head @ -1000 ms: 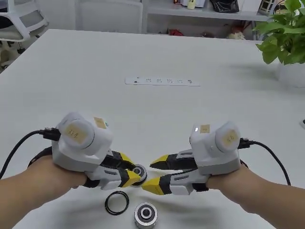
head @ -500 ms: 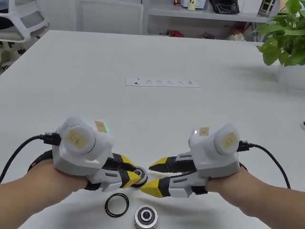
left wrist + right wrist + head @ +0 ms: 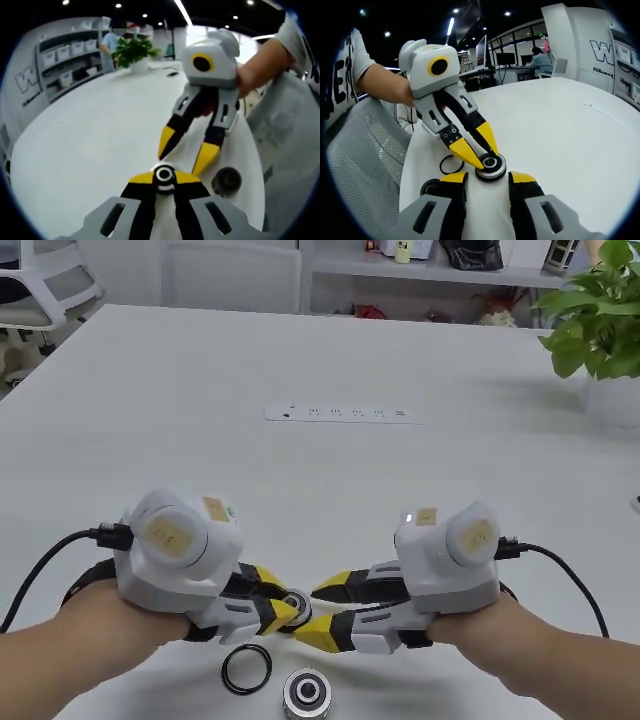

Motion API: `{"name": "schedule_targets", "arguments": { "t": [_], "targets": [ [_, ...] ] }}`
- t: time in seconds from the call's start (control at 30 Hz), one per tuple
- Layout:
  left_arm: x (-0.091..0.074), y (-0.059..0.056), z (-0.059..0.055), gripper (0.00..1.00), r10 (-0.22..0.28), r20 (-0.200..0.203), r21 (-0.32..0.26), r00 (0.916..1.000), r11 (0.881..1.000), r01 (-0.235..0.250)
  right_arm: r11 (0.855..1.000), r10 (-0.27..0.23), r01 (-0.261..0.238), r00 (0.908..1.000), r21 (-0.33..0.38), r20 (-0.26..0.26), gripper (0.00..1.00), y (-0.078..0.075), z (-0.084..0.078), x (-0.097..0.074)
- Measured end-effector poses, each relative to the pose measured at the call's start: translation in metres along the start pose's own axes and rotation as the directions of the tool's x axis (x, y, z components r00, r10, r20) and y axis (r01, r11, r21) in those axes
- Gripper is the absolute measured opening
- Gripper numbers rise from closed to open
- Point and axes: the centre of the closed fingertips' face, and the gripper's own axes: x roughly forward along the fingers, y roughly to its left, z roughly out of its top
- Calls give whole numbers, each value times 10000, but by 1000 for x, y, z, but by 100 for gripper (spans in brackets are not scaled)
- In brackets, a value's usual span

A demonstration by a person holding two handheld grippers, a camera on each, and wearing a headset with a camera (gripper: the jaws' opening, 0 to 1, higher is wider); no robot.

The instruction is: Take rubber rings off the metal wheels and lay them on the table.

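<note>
Nearest the person, a bare silver metal wheel (image 3: pixel 305 692) lay flat on the white counter (image 3: pixel 330 490). Just to its left, not touching it, lay a loose thin black rubber ring (image 3: pixel 246 668).

Just beyond these, the left tongs (image 3: pixel 283 606) were closed on a second small metal wheel with a black rubber band around its rim (image 3: pixel 294 604). The yellow tips pinched it low over the counter; whether it touched the surface could not be told.

The right tongs (image 3: pixel 322 609) pointed at it from the opposite side, with the jaws spread fairly wide and gripping nothing. In the right gripper view their yellow tips stood just short of the held wheel, one to each side.

Farther out, mid-counter, lay a long white power strip (image 3: pixel 338 414). A leafy green plant (image 3: pixel 597 310) stood at the far right corner. Past the counter's far edge were a white shelf unit (image 3: pixel 440 270) and, to the left, a white office chair (image 3: pixel 45 285).
</note>
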Motion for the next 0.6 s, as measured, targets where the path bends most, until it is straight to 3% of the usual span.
{"name": "schedule_targets", "arguments": {
  "t": [0.6],
  "targets": [
    [2,-1,1,14,89,83,-57,9999,9999,-88,9994,-87,88,10000,349,-23,25,-2,-6,6]
  ]
}}
